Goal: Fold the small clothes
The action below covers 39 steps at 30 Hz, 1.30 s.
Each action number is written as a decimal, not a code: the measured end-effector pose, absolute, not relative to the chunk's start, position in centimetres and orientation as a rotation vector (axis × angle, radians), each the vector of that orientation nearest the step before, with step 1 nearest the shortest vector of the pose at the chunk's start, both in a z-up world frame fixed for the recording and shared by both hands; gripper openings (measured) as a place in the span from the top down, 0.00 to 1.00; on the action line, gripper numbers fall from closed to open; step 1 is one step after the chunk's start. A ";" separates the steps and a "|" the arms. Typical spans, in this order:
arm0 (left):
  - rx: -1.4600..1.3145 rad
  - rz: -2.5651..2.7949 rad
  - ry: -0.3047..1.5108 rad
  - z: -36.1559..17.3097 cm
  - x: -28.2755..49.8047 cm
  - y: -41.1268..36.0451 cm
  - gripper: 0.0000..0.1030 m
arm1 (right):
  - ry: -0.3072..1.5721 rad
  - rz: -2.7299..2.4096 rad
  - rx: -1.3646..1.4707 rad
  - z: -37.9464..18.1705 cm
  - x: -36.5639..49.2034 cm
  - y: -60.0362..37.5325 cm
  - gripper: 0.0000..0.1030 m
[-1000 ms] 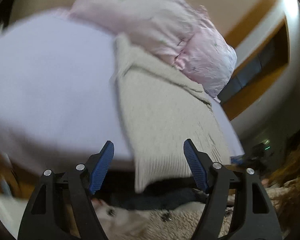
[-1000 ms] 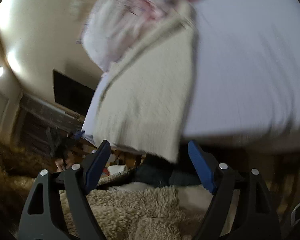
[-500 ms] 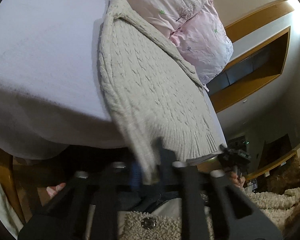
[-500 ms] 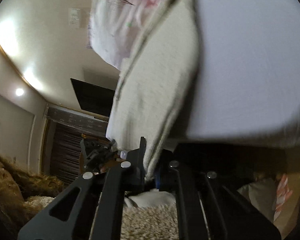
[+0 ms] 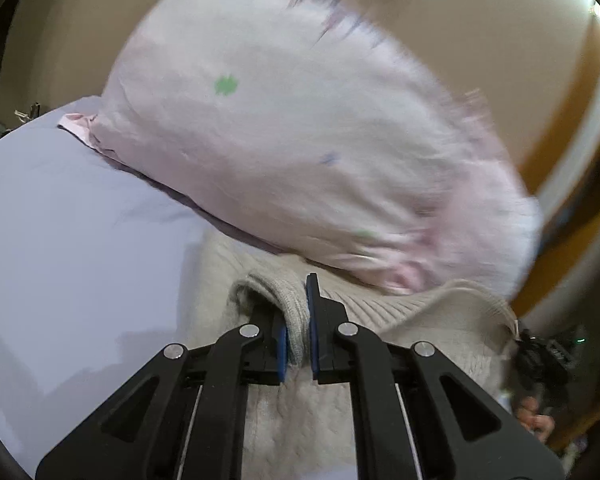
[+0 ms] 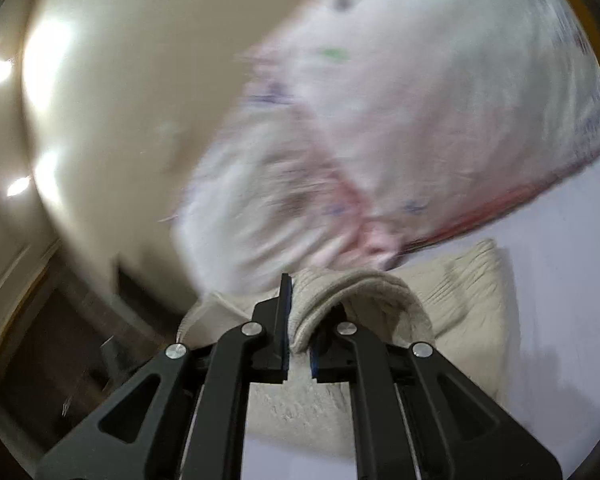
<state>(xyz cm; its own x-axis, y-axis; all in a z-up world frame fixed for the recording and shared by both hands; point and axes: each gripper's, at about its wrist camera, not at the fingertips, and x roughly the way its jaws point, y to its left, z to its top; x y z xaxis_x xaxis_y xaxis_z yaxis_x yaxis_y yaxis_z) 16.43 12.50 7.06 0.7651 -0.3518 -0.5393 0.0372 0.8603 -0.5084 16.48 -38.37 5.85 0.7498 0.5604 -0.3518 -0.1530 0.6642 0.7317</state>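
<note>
A cream cable-knit sweater (image 5: 440,320) lies on a pale lilac bed sheet (image 5: 68,240), its far part reaching under a pink pillow (image 5: 300,140). My left gripper (image 5: 298,320) is shut on the sweater's ribbed hem, which is lifted and carried over the rest of the sweater toward the pillow. In the right wrist view my right gripper (image 6: 298,316) is shut on the other corner of the same hem, and the sweater (image 6: 468,300) is doubled over below it.
The pink pillow (image 6: 400,120) fills the space just beyond both grippers. A wooden headboard and cream wall (image 5: 480,20) stand behind it. The sheet (image 6: 560,280) stretches to the right of the sweater. Dark furniture (image 6: 60,340) is at the left.
Both grippers closed on the sweater's hem at the bed's edge, then carried it up and forward over the sweater toward the pillow. The sweater is now doubled over.
</note>
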 end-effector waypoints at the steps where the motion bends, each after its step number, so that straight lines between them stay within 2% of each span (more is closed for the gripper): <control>1: -0.495 -0.207 0.714 5.9 18.5 11.8 0.93 | 0.650 0.390 0.760 4.3 18.1 -38.6 0.93; 3: -0.483 -0.177 0.767 4.4 20.5 10.8 0.93 | 0.764 0.309 0.796 1.1 21.2 -38.7 0.93; 5: -0.473 -0.168 0.805 3.4 21.8 10.3 0.92 | 0.788 0.236 0.787 0.1 22.0 -38.7 0.87; 7: -0.490 -0.190 0.834 3.3 22.2 10.3 0.90 | 0.732 0.187 0.792 0.4 21.4 -39.3 0.51; 8: -0.498 -0.203 0.845 3.4 21.8 10.7 0.77 | 0.663 0.155 0.794 1.1 20.3 -39.7 0.22; 9: -0.500 -0.212 0.849 3.7 21.6 11.0 0.66 | 0.606 0.140 0.793 1.6 19.4 -40.1 0.04; 10: -0.494 -0.208 0.830 4.4 20.8 11.5 0.35 | 0.542 0.163 0.794 2.2 18.3 -40.6 0.03; 11: -0.490 -0.196 0.800 4.9 20.0 12.4 0.16 | 0.520 0.188 0.794 2.5 18.1 -41.0 0.03; 13: -0.477 -0.154 0.730 6.2 18.2 13.5 0.12 | 0.494 0.213 0.783 2.5 17.6 -41.3 0.03; 15: -0.487 -0.143 0.757 5.8 17.1 14.7 0.12 | 0.511 0.218 0.765 1.9 18.3 -41.5 0.03; 20: -0.604 -0.162 0.894 2.1 16.7 16.5 0.37 | 0.601 0.254 0.804 0.5 18.8 -41.6 0.03; 23: -0.655 -0.211 0.936 0.3 16.7 16.1 0.45 | 0.603 0.263 0.786 0.6 18.7 -41.1 0.03; 25: -0.649 -0.221 0.912 0.2 16.3 15.5 0.45 | 0.603 0.285 0.794 0.6 18.4 -41.2 0.03; 26: -0.638 -0.214 0.904 0.3 16.1 15.1 0.49 | 0.605 0.299 0.802 0.7 18.5 -41.1 0.03; 27: -0.646 -0.220 0.912 0.1 16.0 14.7 0.56 | 0.609 0.313 0.808 0.7 18.7 -41.0 0.03; 28: -0.664 -0.230 0.929 -0.2 16.0 14.5 0.74 | 0.611 0.320 0.810 0.7 18.8 -41.0 0.03; 29: -0.703 -0.249 0.946 -0.5 16.0 14.4 0.80 | 0.615 0.330 0.813 0.8 18.8 -41.0 0.03; 31: -0.754 -0.262 0.925 0.2 15.6 14.4 0.83 | 0.611 0.346 0.819 1.1 18.8 -41.2 0.03; 34: -0.779 -0.367 0.828 4.2 15.2 12.3 0.84 | 0.579 0.362 0.831 2.0 18.4 -42.0 0.03; 37: -0.750 -0.537 0.760 8.6 15.9 6.7 0.84 | 0.540 0.342 0.821 2.8 17.9 -43.4 0.03; 39: -0.737 -0.689 0.773 9.8 17.4 0.4 0.84 | 0.529 0.312 0.810 3.0 17.6 -44.4 0.03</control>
<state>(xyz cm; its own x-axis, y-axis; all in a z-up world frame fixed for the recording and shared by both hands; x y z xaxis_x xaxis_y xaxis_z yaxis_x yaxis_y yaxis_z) 17.35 0.36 9.79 0.5322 -0.7663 -0.3599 0.2688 0.5560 -0.7865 17.65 -44.43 2.95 0.8273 0.4570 -0.3266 -0.0644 0.6547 0.7531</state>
